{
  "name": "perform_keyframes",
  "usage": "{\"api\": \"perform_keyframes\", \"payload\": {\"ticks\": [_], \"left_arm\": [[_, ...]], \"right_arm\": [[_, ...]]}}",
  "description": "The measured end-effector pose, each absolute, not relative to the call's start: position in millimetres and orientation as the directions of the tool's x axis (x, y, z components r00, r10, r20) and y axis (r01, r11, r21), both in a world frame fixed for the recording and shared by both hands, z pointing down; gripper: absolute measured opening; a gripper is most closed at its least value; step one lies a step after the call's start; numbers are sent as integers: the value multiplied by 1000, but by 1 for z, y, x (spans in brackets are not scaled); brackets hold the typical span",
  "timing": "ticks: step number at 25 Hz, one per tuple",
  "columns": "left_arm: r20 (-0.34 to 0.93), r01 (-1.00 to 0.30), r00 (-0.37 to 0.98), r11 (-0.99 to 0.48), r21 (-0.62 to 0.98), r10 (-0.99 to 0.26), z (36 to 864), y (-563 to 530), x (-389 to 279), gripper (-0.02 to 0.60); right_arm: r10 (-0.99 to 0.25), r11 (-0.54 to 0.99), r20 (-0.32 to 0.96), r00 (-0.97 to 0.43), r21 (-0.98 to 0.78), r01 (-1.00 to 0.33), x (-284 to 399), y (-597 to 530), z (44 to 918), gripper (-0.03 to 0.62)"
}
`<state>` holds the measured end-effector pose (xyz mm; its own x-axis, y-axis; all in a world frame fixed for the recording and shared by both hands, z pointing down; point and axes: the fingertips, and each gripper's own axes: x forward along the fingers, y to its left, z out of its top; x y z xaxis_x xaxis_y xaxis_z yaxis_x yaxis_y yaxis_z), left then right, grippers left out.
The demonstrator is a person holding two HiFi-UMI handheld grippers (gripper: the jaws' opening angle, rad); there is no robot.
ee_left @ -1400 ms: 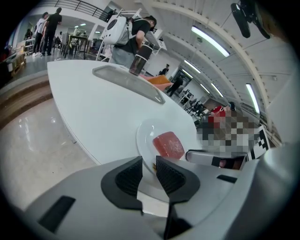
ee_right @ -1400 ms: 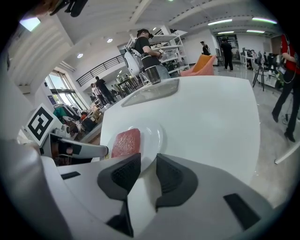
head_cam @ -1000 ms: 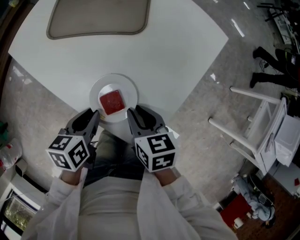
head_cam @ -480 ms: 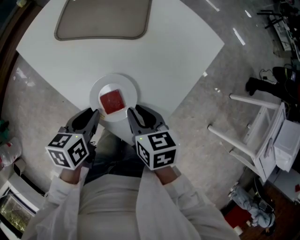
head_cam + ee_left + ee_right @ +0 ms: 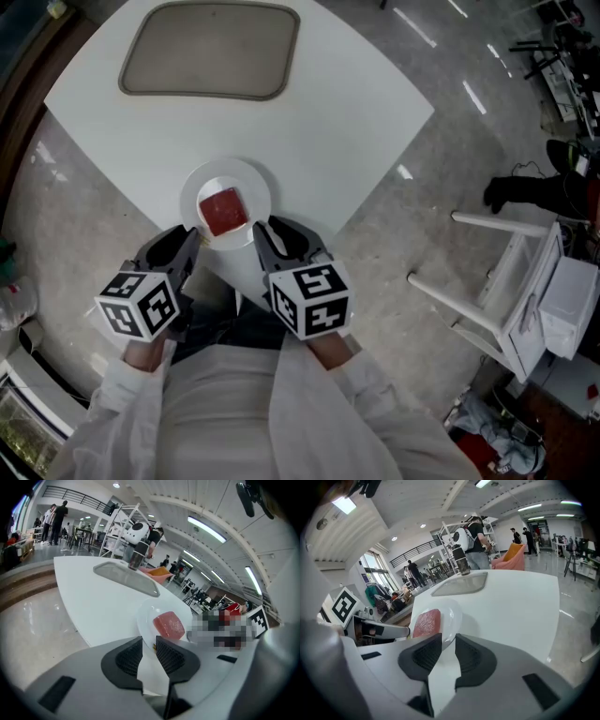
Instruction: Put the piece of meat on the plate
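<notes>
Head view looks steeply down on a white counter (image 5: 319, 112), and the piece of meat (image 5: 224, 211) is already sitting flat in the middle of the round white plate (image 5: 192, 192). It's a reddish, squarish slab. The plate is at the counter's near corner, right in front of the person.

Both tools are at the plate's near rim, one on each side. The left hand-held gripper (image 5: 190, 240) is at the lower left of the plate and the right hand-held gripper (image 5: 265, 231) is at the lower right. Neither one is touching the meat. Can't really tell from above whether the tips touch the rim.

Left gripper view: the dark ribbed pads stand a little apart with nothing in the gap, just white counter showing through. The meat and plate sit just past the tips, a bit to the right.

Right gripper view: same deal, a slim gap with nothing in it, and the jaws are closing a touch. Here the plate and meat show past the tips to the left.

Further back on the counter there's a flat beige tray (image 5: 211, 52) with rounded corners, well apart from the plate. White sleeves (image 5: 309, 412) fill the bottom of the head view, and there's a white rack (image 5: 511, 281) out on the grey floor (image 5: 422, 216) to the right.
</notes>
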<state>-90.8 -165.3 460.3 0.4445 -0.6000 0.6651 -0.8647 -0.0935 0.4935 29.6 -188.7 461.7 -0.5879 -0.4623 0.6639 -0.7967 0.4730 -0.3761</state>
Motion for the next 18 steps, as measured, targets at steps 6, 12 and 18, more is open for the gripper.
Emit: {"api": "perform_keyframes", "payload": {"ticks": [6, 12, 18], "left_arm": [[650, -860, 459, -118, 497, -606, 453, -182, -96, 95], [644, -852, 487, -159, 499, -590, 449, -209, -119, 94], [657, -847, 513, -201, 493, -552, 449, -234, -142, 95]], "right_arm": [[-487, 466, 653, -581, -369, -805, 24, -209, 453, 97], [-516, 429, 647, -562, -372, -823, 3, -229, 451, 97], [-537, 379, 647, -541, -388, -840, -20, -248, 452, 95]]}}
